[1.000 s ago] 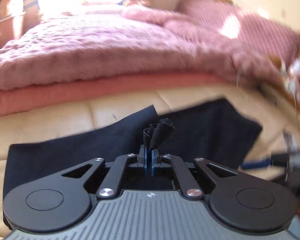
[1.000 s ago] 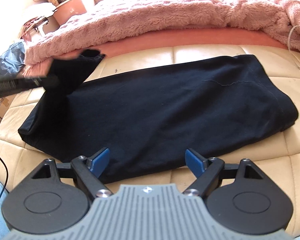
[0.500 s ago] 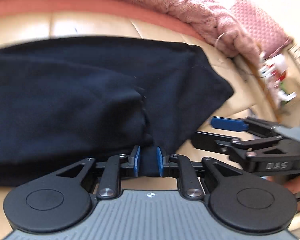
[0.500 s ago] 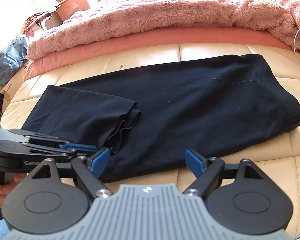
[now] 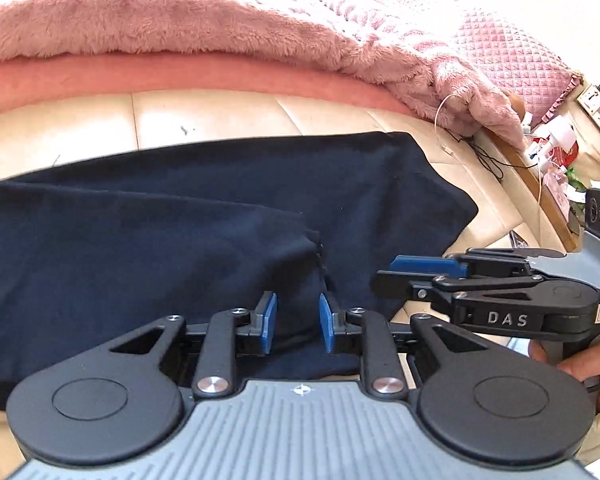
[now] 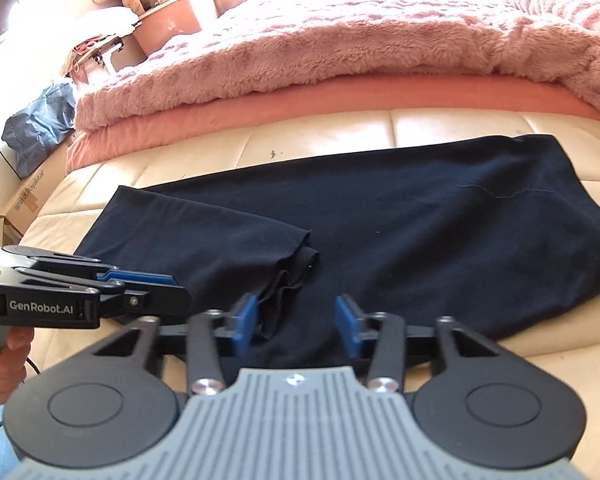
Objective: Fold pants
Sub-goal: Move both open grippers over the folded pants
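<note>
Released pants [image 5: 148,248] lie flat; left hand-held gripper [image 5: 296,322] has just spread, right [image 6: 298,324] just narrowed, unpressed.

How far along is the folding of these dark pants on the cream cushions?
Done: the pants lie flat, with one end folded over the middle. In hand: nothing gripped. The left hand-held gripper has just been opening, cloth loose between its pads; the right hand-held gripper has just been closing over the near edge, pads not pressing. Left: probably another fold.
</note>
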Demonstrator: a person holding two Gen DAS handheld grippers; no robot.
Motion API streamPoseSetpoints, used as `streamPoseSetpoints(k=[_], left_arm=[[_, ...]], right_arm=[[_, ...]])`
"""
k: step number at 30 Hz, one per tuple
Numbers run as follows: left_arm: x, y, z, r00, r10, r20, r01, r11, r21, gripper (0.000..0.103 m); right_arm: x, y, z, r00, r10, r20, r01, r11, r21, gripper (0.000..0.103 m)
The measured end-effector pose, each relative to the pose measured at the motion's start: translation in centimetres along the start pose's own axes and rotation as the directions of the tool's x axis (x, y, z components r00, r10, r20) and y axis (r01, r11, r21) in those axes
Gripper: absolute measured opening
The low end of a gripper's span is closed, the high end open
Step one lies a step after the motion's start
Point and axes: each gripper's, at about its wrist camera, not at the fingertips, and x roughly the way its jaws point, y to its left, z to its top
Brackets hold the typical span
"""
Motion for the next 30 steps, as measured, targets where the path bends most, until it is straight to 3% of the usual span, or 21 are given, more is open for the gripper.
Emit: streamPoseSetpoints(k=[2, 6, 10, 11, 16, 18, 20, 25, 27, 30], left_arm=[[0.6, 0.0, 0.2, 1.0, 0.016, -0.003, -0.016, 1.0, 0.004, 0.025], [2.0, -0.6, 0.7, 0.998, -0.044, -0.047, 0.046, 0.997, 0.054, 0.025], [3.4, -2.5, 0.8, 0.995, -0.005, -0.104, 0.023, 0.985, 0.17, 0.028], [3.7, -2.8, 0.6, 0.994, 0.004, -0.112, 0.017, 0.982, 0.19, 0.033], [4.6, -3.4, -0.1, 0.991, 0.07, -0.115, -0.043, 0.974, 0.221, 0.036], [4.7, -3.2, -0.1, 0.99, 0.077, -0.121, -0.051, 0.978, 0.203, 0.014], [4.4, -2.6, 0.0, 0.991, 0.044, -0.125, -0.022, 0.985, 0.171, 0.003], [3.1, -1.6, 0.5, 0.996, 0.033, -0.083, -0.023, 0.993, 0.119, 0.001], [2.4, -1.1, 0.7, 0.997, 0.057, -0.052, -0.052, 0.993, 0.102, 0.0], [1.1, -0.3, 1.2, 0.999, 0.038, -0.014, -0.038, 0.998, 0.053, 0.0]], right_arm=[[0.6, 0.1, 0.2, 1.0, 0.012, -0.015, -0.012, 1.0, -0.002, 0.024], [1.6, -0.3, 0.3, 1.0, 0.004, -0.029, -0.003, 1.0, 0.02, 0.022], [2.0, -1.2, 0.5, 0.999, -0.005, -0.033, 0.006, 0.999, 0.033, 0.019], [2.0, -1.3, 0.5, 0.999, -0.002, -0.033, 0.003, 1.0, 0.031, 0.019], [1.8, -1.6, -0.2, 0.999, 0.03, -0.041, -0.029, 0.999, 0.028, 0.021], [1.8, -1.6, -0.6, 0.998, 0.037, -0.047, -0.036, 0.999, 0.022, 0.021], [1.7, -1.7, -0.8, 0.998, 0.054, -0.042, -0.053, 0.998, 0.022, 0.021], [1.3, -0.7, -0.7, 0.992, 0.122, -0.014, -0.122, 0.992, -0.018, 0.021], [1.6, -0.2, -0.7, 0.991, 0.135, -0.022, -0.136, 0.99, -0.039, 0.021], [2.2, 0.2, -0.5, 0.987, 0.158, -0.04, -0.16, 0.985, -0.059, 0.021]])
